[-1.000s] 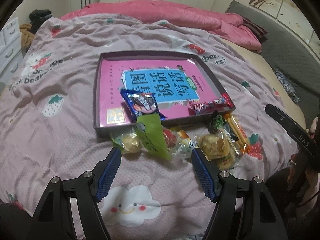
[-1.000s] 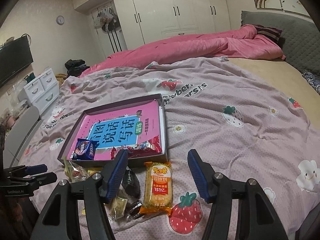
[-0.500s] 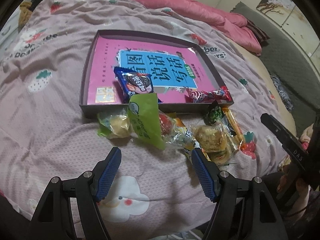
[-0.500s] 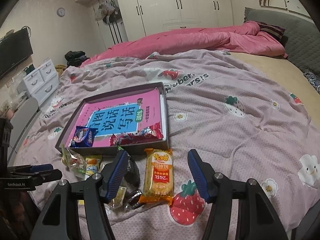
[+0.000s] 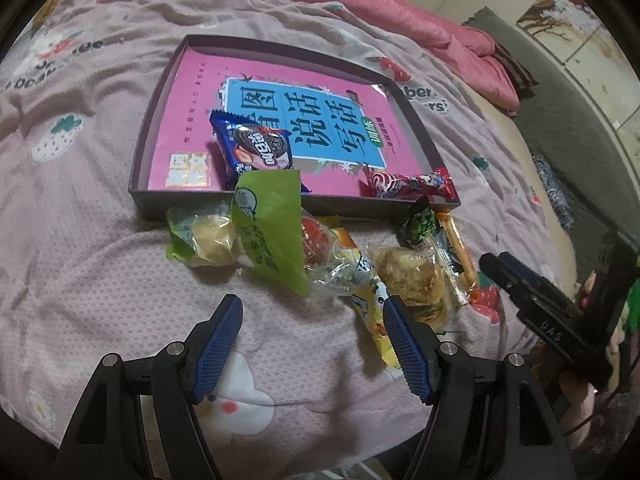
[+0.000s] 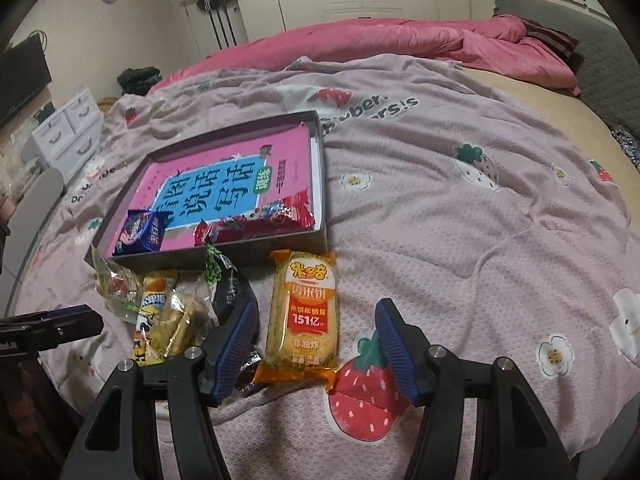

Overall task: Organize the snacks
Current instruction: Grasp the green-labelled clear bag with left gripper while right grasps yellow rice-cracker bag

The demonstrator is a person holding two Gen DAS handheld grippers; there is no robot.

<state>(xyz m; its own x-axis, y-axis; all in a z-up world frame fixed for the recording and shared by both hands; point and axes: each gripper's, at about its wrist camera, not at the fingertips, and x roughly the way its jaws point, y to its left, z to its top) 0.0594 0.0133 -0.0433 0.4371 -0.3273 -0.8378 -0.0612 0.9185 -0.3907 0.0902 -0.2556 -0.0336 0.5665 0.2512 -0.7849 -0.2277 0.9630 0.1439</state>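
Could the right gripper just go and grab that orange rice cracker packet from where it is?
Probably yes. The right gripper is open and the orange rice cracker packet lies flat on the bedspread straight ahead between its fingers, with nothing on top.

Shiny wrappers on soft cloth

Glossy crinkled plastic snack packets [image 5: 340, 264] lie on a matt, textured fabric bedspread [image 6: 460, 216]; the shallow box [image 5: 138, 168] looks like matt cardboard.
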